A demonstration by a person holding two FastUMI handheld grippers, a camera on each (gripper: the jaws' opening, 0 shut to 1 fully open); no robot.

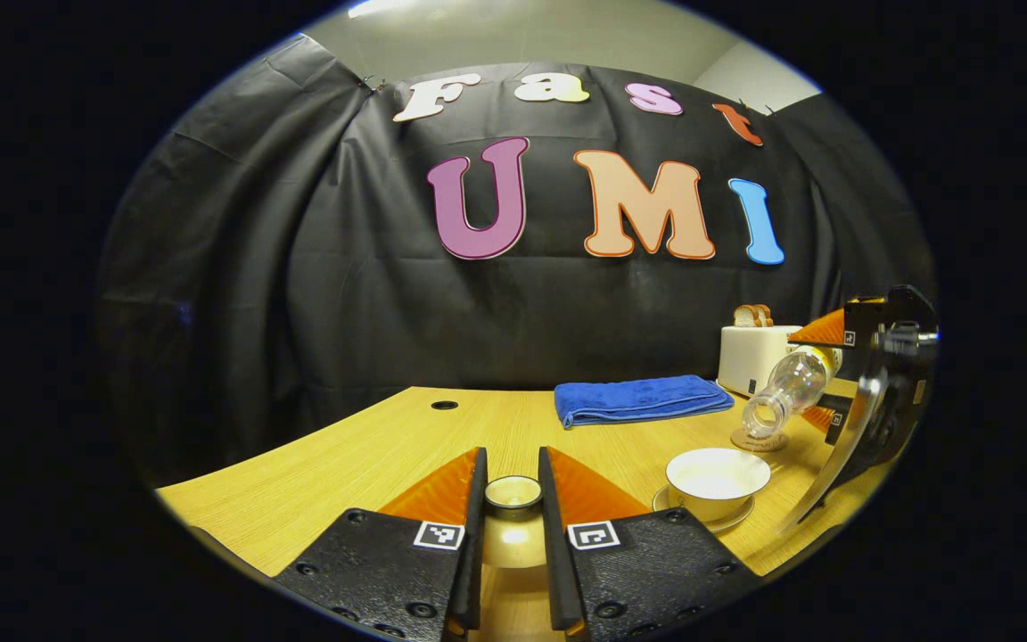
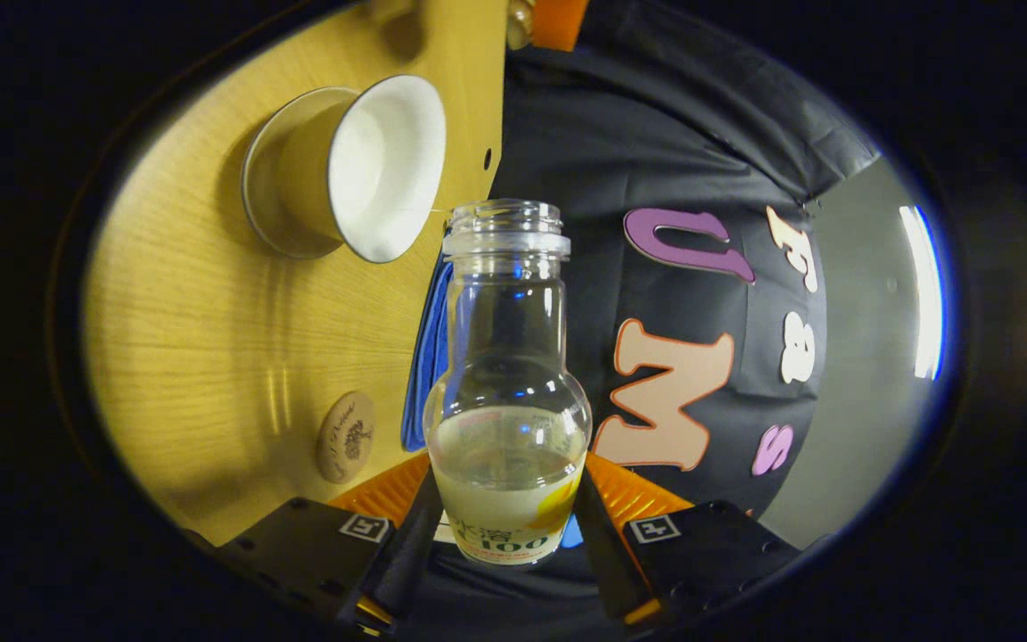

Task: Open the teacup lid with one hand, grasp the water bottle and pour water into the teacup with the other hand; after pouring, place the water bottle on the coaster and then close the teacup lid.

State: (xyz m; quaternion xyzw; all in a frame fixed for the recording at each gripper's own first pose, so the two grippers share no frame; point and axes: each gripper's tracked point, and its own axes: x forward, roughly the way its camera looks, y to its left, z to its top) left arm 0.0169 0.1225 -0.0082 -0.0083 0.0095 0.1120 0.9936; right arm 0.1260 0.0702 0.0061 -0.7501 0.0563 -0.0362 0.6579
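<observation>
While my right gripper point(image 2: 506, 517) clamps the water bottle point(image 2: 507, 383) low on its body, both fingers pressed against its sides, I hold it tipped on its side with the open mouth aimed toward the teacup point(image 1: 717, 481). The teacup sits uncovered on its saucer point(image 1: 745, 517) on the wooden table point(image 1: 344, 464), white inside, and I cannot tell whether any water is in it. My left gripper point(image 1: 512, 499) is nearly closed around the knob of the teacup lid point(image 1: 513, 522), held off to the side of the cup. The risks, as I judge them: in the left gripper view the bottle mouth looks slightly behind the cup rim, above the round coaster point(image 1: 759, 440), so water could splash onto the coaster or table; the liquid pools near the bottle base — a sudden further tilt could send it out in a rush; the smooth bottle could also twist in my grip, and the lid, pinched by its small knob, could slip. A folded blue towel point(image 1: 638, 399) and a toaster point(image 1: 756, 355) with bread stand behind. Writing: the bottle label shows "100" beneath smaller characters I cannot make out — the coaster's engraving is too small to read.
</observation>
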